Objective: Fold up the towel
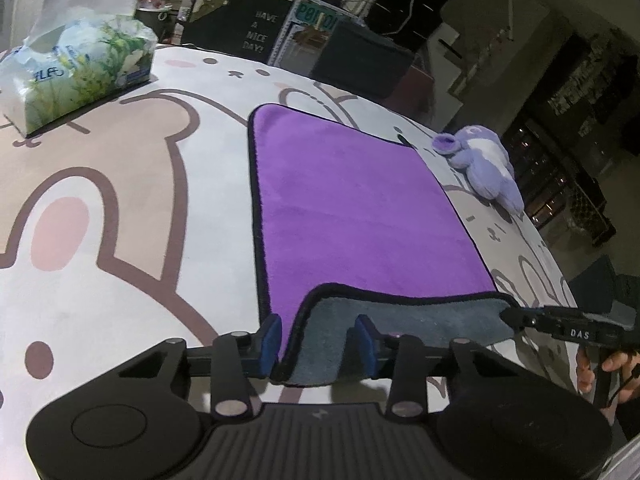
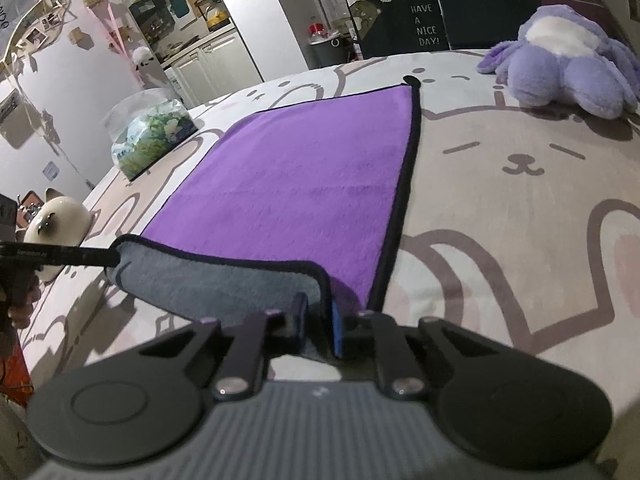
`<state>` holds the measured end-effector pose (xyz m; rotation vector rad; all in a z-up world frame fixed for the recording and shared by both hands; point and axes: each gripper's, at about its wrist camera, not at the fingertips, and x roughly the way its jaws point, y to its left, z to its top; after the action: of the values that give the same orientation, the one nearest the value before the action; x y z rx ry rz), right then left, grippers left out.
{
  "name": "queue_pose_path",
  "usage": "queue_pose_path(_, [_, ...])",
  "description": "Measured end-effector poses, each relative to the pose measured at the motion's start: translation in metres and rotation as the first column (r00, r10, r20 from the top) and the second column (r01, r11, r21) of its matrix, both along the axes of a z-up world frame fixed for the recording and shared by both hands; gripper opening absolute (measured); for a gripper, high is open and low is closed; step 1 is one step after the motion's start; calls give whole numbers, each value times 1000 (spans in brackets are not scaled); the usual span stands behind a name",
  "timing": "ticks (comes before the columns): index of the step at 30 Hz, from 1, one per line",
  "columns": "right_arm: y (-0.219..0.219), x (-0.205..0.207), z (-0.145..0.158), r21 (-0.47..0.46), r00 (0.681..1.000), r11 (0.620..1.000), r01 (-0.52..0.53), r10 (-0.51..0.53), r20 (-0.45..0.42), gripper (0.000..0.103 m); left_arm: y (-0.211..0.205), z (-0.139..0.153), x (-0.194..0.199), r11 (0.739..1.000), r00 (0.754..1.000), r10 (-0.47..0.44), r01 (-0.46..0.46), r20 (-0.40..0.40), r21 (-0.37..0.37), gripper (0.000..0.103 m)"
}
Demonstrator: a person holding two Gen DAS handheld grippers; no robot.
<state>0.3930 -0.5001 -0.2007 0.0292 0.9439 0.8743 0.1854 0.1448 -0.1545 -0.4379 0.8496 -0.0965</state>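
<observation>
— On the surface (image 1: 100, 312), what is lying there?

— A purple towel (image 1: 352, 208) with a dark border, spread flat on a cloth printed with cartoon rabbits and bears. Its near edge is lifted and curled over, so the grey underside shows.

— Who has hold of that edge?

— Both tools. The left gripper (image 1: 316, 340) has its jaws on either side of the raised near-left corner — the blue pads (image 1: 272, 336) stand a little apart with the cloth between them, and I cannot tell whether they pinch it. The right gripper (image 2: 318, 320) has its jaws close together on the near-right corner, clamped on the towel's border.

— Can each tool be seen from the other side?

— Yes. From the left wrist view the right tool's tip sits at the far end of the lifted edge; from the right wrist view the left tool's tip meets the other end.

— Anything else on the cloth?

— A tissue pack (image 1: 80, 64) well to the left of the towel, and a lilac plush toy (image 2: 572, 68) beyond its far-right corner, not touching it.
</observation>
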Motion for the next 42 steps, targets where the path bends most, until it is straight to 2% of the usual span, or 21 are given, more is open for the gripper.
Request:
queue_pose_path(3, [-1, 0, 0, -2, 1000, 1000, 1, -1, 2, 11, 3, 1, 0, 1000, 1000, 17, -17, 1, 1, 28])
queue_pose_path(5, [-1, -1, 0, -5, 1000, 1000, 3, -3, 7, 8, 2, 1, 0, 1000, 1000, 15, -15, -4, 9, 15])
queue_pose_path(12, [-2, -1, 6, 1, 1000, 1000, 3, -3, 31, 7, 1, 4, -2, 1000, 1000, 1, -1, 7, 28, 8])
queue_pose_path(24, [-2, -3, 32, 48, 996, 999, -4, -1, 93, 6, -9, 22, -5, 995, 998, -15, 8, 63, 103, 5])
queue_pose_path(42, [9, 13, 76, 69, 982, 997, 28, -40, 187, 5, -17, 68, 15, 974, 982, 15, -57, 186, 218, 4])
